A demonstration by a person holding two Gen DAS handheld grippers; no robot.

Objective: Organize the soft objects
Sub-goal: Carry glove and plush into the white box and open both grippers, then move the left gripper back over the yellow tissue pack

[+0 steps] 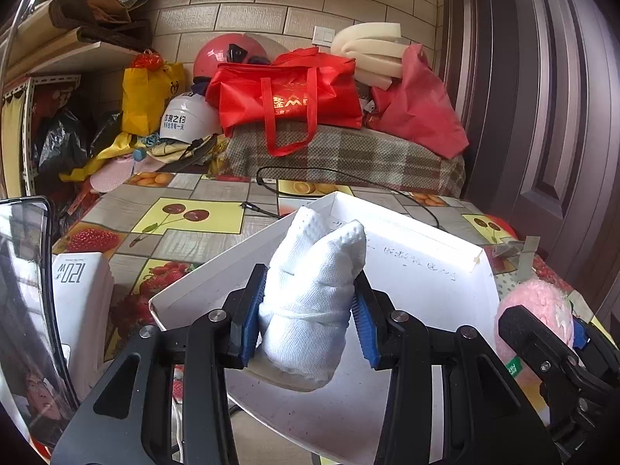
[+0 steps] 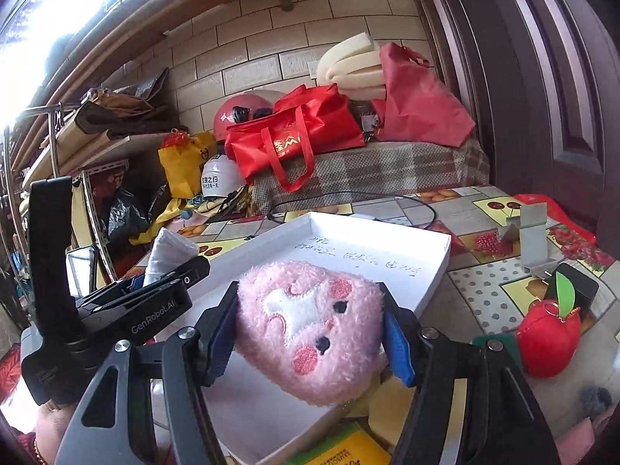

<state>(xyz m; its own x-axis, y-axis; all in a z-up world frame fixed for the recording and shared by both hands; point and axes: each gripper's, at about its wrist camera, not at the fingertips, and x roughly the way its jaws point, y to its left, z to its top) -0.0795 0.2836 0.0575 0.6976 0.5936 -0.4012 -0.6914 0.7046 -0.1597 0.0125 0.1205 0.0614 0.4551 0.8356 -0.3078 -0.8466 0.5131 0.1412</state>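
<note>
Two soft things hang over one shallow white cardboard box [image 1: 426, 271] at this moment, each clamped in its own tool. At centre frame of the left wrist view, the left gripper [image 1: 308, 319] has its blue pads pressed tight into a rolled white knitted sock bundle [image 1: 314, 294], whose long axis runs upward and away from the jaws toward the box's far wall. At centre frame of the right wrist view, the right gripper [image 2: 310, 333] stands about half open, its pads squeezing the sides of a fluffy pink plush toy with an embroidered face [image 2: 310, 329]; the toy's long axis lies across the jaws, its face turned up. Both loads sit above the near part of the box, the sock at the left of the frame, the plush to its right, so the box floor lies ahead of and below each pair of jaws. Neither appears to touch the floor, though the fisheye angle makes that hard to judge. A red stuffed fabric apple [image 2: 550, 337] waits on the fruit-patterned tablecloth [image 2: 484, 283] at lower right, nearest the right gripper.
</note>
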